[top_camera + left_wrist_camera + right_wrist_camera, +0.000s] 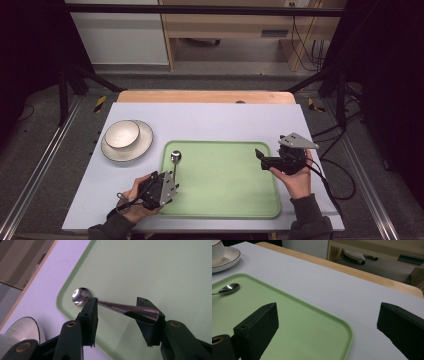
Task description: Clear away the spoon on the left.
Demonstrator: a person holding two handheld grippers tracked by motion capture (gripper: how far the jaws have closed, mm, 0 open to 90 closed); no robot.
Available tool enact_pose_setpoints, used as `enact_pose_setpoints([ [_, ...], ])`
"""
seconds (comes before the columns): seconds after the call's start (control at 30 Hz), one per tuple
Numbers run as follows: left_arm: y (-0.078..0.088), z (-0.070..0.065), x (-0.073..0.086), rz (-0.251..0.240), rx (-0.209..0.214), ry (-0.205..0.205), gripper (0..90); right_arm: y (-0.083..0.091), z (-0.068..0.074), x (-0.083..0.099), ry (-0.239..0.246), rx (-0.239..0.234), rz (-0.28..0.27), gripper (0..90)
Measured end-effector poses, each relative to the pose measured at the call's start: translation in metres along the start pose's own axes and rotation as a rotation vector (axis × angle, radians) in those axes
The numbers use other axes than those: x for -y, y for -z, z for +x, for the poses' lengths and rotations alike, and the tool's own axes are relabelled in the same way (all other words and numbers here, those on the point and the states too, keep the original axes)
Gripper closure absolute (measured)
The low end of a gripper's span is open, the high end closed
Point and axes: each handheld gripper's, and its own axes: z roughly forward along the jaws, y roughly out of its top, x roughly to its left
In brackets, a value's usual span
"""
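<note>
Closest up in the left gripper view, the left gripper (117, 312) has its two black jaws spread apart with a metal spoon (117, 307) lying across the gap between them. The handle's wide end sits against the right-hand jaw, and the shaft runs past the tip of the other jaw, so the bowl pokes out just beyond it. Can't really tell if the jaws are actually squeezing it or the spoon's just resting there. Under the jaws is a green tray (150, 270), with the spoon bowl near its rounded corner. Off past the jaw on the bowl side, a white plate (27, 327) sits on the table.

Right gripper (327, 322) has its jaws wide open, nothing between them. They straddle the tray's far corner (332, 325), one jaw over the tray, the other over the pale tabletop (312, 277). From the high view, a bowl (122, 133) sits on that plate (142, 145).
</note>
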Motion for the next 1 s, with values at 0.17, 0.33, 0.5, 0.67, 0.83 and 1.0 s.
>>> enact_pose_setpoints([
  [0.17, -0.0026, -0.0023, 0.0003, 0.011, 0.014, -0.008, 51.4, -0.0002, 0.0003, 0.0002, -0.001, -0.002, 0.002, 4.1],
  [0.33, -0.0047, -0.0049, 0.0003, 0.020, 0.023, -0.017, 48.7, 0.0000, -0.0002, 0.0004, 0.002, 0.000, 0.003, 4.1],
  [0.5, -0.0067, -0.0068, 0.0003, 0.030, 0.035, -0.024, 45.2, -0.0004, -0.0001, 0.0006, 0.005, 0.001, 0.005, 4.0],
  [0.67, -0.0078, -0.0080, 0.0000, 0.038, 0.040, -0.031, 41.7, -0.0007, -0.0003, 0.0007, 0.007, 0.001, 0.007, 3.9],
  [0.83, -0.0094, -0.0085, -0.0002, 0.049, 0.051, -0.031, 36.8, -0.0008, -0.0001, 0.0008, 0.006, 0.002, 0.008, 3.9],
  [1.0, -0.0101, -0.0090, -0.0006, 0.059, 0.063, -0.036, 31.0, -0.0009, -0.0001, 0.0009, 0.006, 0.002, 0.008, 3.9],
])
